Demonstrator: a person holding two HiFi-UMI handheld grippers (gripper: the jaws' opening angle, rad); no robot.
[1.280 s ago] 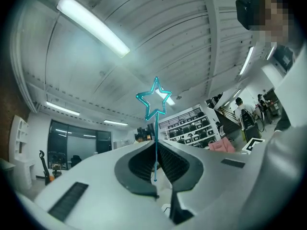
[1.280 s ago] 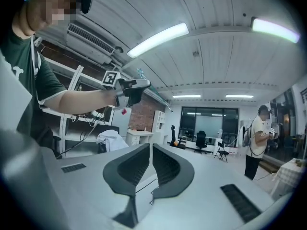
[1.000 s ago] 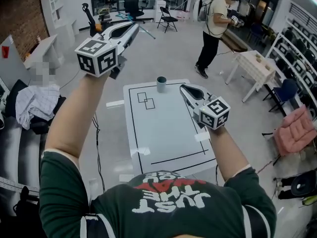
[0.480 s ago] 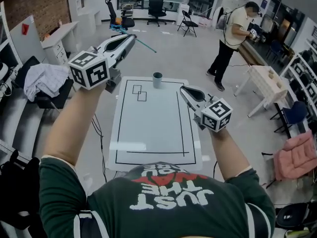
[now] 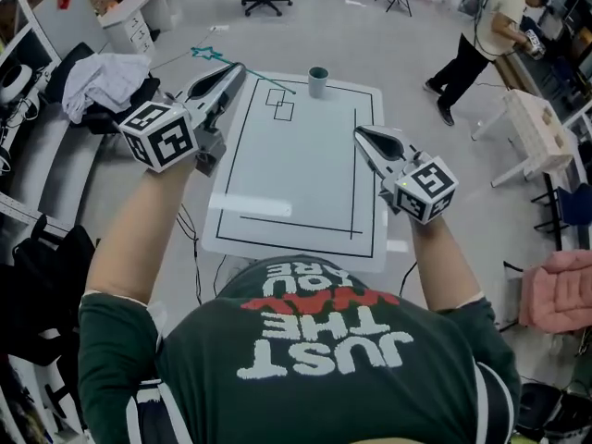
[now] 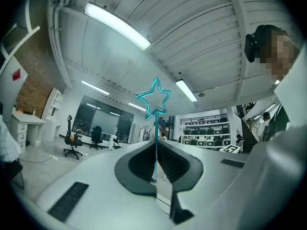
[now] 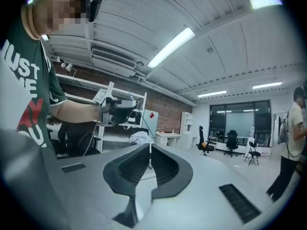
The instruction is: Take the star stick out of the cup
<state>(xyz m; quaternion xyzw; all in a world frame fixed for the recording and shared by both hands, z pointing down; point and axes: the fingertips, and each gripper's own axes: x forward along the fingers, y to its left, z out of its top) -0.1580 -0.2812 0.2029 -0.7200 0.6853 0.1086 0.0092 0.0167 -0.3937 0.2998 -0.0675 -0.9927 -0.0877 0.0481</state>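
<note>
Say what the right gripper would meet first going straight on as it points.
The right gripper looks clear nearby; the star stick passes just above its line, then a white cloth pile far beyond, depth unclear.

Before me: white rectangular desk (image 5: pixel 305 183) ruled with black lines. To my left: crumpled white cloth (image 5: pixel 111 77). To my right: standing person in pale shirt and dark trousers (image 5: pixel 481 44), small white side table (image 5: pixel 536 132), pink cushion (image 5: pixel 560 289).

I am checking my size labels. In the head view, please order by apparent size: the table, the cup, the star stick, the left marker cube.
1. table
2. left marker cube, enlarged by nearness to the camera
3. star stick, long but thin
4. cup, smallest
</note>
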